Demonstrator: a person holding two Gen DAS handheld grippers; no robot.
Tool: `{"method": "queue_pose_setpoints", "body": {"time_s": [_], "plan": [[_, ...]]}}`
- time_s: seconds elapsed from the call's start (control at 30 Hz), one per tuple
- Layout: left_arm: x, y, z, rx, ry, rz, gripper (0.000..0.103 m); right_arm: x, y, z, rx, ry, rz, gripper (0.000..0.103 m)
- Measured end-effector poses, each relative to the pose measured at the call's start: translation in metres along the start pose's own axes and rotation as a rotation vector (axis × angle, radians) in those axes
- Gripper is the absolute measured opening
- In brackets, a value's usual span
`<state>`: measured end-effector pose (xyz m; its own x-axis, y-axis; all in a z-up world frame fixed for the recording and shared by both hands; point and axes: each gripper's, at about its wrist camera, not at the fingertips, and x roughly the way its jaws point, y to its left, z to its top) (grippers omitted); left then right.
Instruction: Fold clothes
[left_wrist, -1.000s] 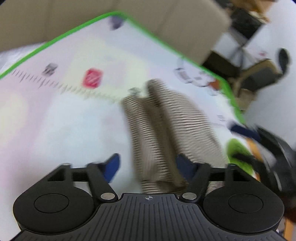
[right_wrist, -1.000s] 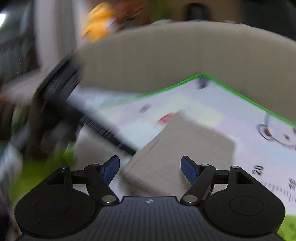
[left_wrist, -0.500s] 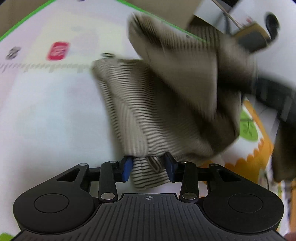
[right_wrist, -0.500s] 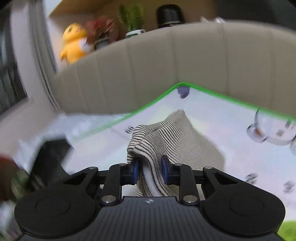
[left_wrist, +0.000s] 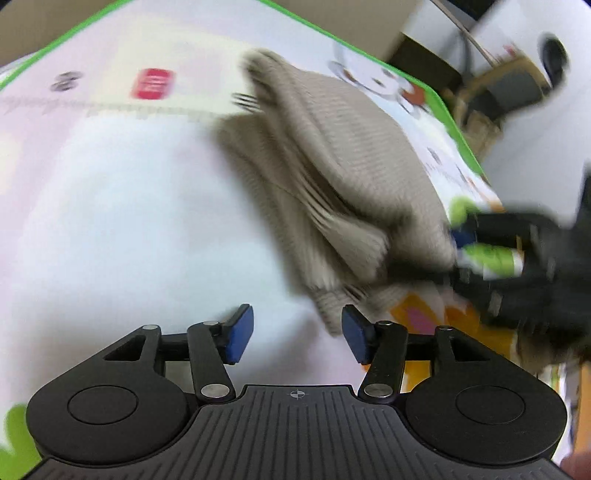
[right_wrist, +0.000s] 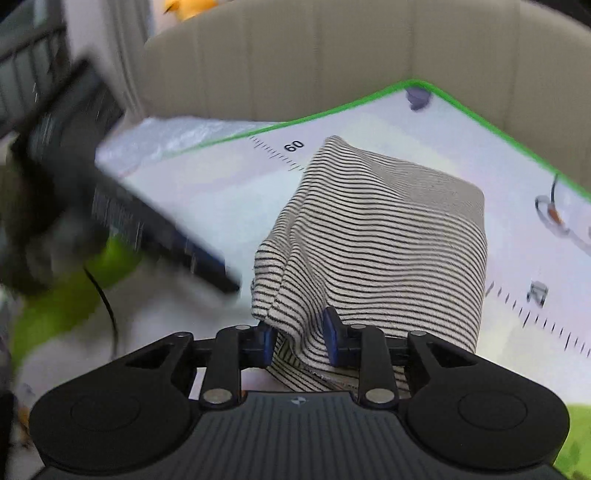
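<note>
Mat (right_wrist: 229, 192), white printed vinyl with green border, beside beige padded wall (right_wrist: 332, 59). Left gripper (left_wrist: 297, 334) opening, empty; right gripper (right_wrist: 299, 338) opening, striped beige knit garment (right_wrist: 388, 229) between pads.

Striped beige garment (right_wrist: 373, 236), bunched, on mat

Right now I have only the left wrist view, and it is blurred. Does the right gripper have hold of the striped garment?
Observer: Yes. The right gripper has a fold of the striped garment between its pads, though its jaws are opening.
Operator: Is the garment flat on the play mat?
Observer: No. It stands bunched in a mound on the play mat, just in front of the printed "60" mark.
</note>
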<state>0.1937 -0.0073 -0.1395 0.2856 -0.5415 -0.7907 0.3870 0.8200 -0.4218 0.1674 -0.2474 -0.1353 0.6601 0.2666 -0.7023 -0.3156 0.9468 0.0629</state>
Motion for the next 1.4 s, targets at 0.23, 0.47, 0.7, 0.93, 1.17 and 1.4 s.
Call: {"method": "queue_pose_setpoints", "body": {"time_s": [0.23,0.47,0.7,0.93,1.17,1.4], "plan": [[-0.031,-0.019,0.035,-0.020,-0.169,-0.003,0.057,-0.002,0.025,-0.002,-0.160,-0.008,-0.056,0.044],[0.019,-0.042,0.047,0.042,-0.060,0.144,0.056,-0.040,-0.016,0.019,-0.063,-0.081,-0.009,0.068],[0.013,-0.036,0.040,0.073,-0.065,0.151,0.061,-0.035,-0.069,0.007,0.144,-0.042,-0.142,0.069],[0.018,-0.035,0.040,0.058,-0.051,0.164,0.069,-0.001,-0.079,-0.002,0.173,0.042,-0.150,0.072],[0.018,-0.027,0.041,0.027,-0.051,0.147,0.075,-0.024,-0.068,0.010,0.182,0.030,-0.155,0.077],[0.019,-0.026,0.041,0.027,-0.052,0.146,0.076,-0.026,-0.061,0.032,0.181,-0.014,-0.172,0.079]]}}
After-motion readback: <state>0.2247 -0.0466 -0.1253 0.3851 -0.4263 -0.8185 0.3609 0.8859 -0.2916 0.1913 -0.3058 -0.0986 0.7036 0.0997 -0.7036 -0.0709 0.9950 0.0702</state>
